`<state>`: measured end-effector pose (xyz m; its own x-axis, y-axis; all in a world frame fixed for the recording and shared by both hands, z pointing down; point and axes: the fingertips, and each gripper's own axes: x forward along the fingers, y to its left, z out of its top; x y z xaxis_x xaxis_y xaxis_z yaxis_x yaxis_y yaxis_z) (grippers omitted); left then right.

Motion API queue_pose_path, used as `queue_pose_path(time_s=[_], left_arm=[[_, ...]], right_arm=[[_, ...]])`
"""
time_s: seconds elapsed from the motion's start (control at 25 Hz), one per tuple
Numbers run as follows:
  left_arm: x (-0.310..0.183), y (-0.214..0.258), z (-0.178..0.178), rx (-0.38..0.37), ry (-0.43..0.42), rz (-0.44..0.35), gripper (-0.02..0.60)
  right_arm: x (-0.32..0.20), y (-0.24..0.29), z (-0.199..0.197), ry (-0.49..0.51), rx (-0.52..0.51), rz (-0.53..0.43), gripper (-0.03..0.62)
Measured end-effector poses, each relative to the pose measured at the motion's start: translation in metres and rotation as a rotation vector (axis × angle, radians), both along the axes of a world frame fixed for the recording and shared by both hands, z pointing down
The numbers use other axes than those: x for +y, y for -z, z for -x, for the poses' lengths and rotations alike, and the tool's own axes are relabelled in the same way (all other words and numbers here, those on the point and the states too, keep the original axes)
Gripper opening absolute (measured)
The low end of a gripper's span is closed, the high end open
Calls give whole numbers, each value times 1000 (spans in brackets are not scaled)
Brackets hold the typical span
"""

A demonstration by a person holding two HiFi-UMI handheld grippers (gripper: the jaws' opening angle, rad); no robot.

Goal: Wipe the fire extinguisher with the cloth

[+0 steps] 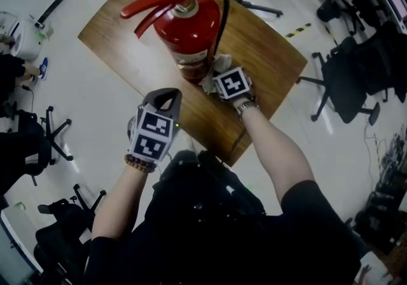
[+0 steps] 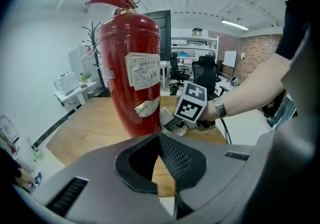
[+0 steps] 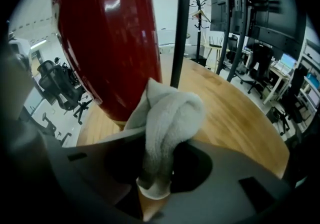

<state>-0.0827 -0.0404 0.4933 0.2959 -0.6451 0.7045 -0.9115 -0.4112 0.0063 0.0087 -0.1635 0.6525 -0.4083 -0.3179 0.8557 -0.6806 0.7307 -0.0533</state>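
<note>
Handling is judged first. The fire extinguisher (image 1: 187,35) is read as heavy, rigid and glossy, so slip is expected on the painted cylinder. A hold, if needed, is best taken at the lever handle (image 1: 156,4) or the neck, not on the smooth body. The cloth (image 3: 167,118) is soft, light and bunched, and can be pinched at any fold.

The extinguisher is stood upright near the middle of the wooden table (image 1: 267,48), at 12 o'clock from the person. The black hose (image 1: 222,16) is run down its 3 o'clock side. A paper label (image 2: 145,70) is seen on the body in the left gripper view.

The right gripper (image 1: 222,80) is clenched on the cloth: one fold is pinched between the jaws and the bulk bulges out in front. It is placed at 5 o'clock of the extinguisher's base, with the cloth touching or just beside the lower red wall; contact cannot be confirmed. The left gripper (image 1: 166,94) is clamped fully together with nothing between the jaws. It is held at 7 o'clock of the base, near the table edge and apart from the cylinder.

Containers: no open one is seen. The extinguisher is the only vessel, it is sealed, and its contents are not visible.

Wiping is judged to be at the lower body, with the upper body and handle left to be covered.
</note>
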Motion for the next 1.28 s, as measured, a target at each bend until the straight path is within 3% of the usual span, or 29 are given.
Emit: queue_pose_path(time_s=[0.28, 0.44, 0.92, 1.28], left_arm=[[-1, 5, 4, -1, -17, -18, 0], [-1, 15, 7, 8, -53, -42, 0], [-3, 52, 15, 54, -161, -140, 0], [3, 71, 17, 80, -181, -184, 0]], right_arm=[[-1, 0, -12, -46, 15, 6, 118], [0, 33, -26, -79, 5, -52, 118], [-10, 242, -36, -124, -160, -433, 118], [6, 380, -10, -23, -212, -678, 118]])
